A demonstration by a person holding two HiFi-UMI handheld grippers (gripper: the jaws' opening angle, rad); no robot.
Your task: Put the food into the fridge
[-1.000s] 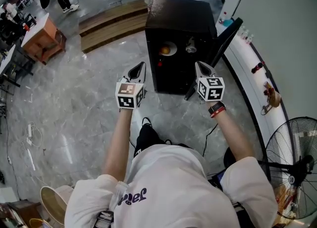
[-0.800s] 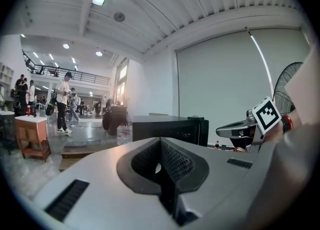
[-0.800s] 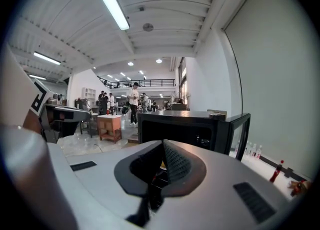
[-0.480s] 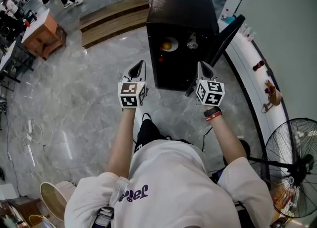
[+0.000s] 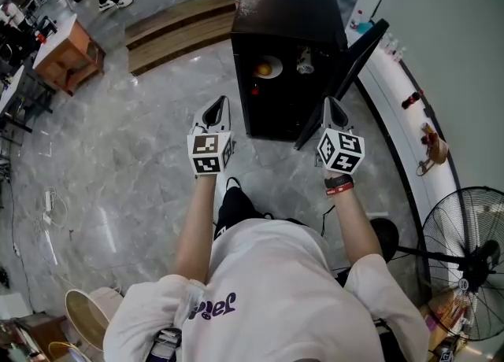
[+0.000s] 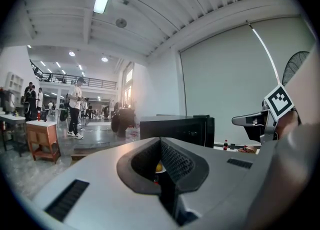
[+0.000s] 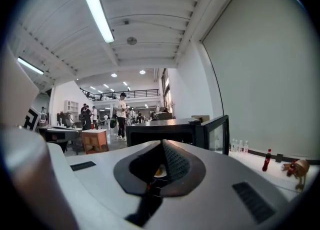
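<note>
A small black fridge stands on the floor ahead, its door swung open to the right. Inside on a shelf lies an orange food item on a white plate, with a pale item beside it. My left gripper hovers left of the fridge front, jaws shut and empty. My right gripper hangs in front of the open door's edge, shut, nothing held. In the left gripper view the fridge sits beyond the closed jaws; the right gripper view shows the fridge and its door.
Grey marble floor around me. A wooden step lies behind the fridge to the left, a wooden table far left. A white curved ledge with bottles runs on the right; a standing fan is at lower right. People stand far off.
My right gripper has shifted slightly right and nearer the open door. The view has crept a little closer to the fridge. The left gripper has barely moved.
</note>
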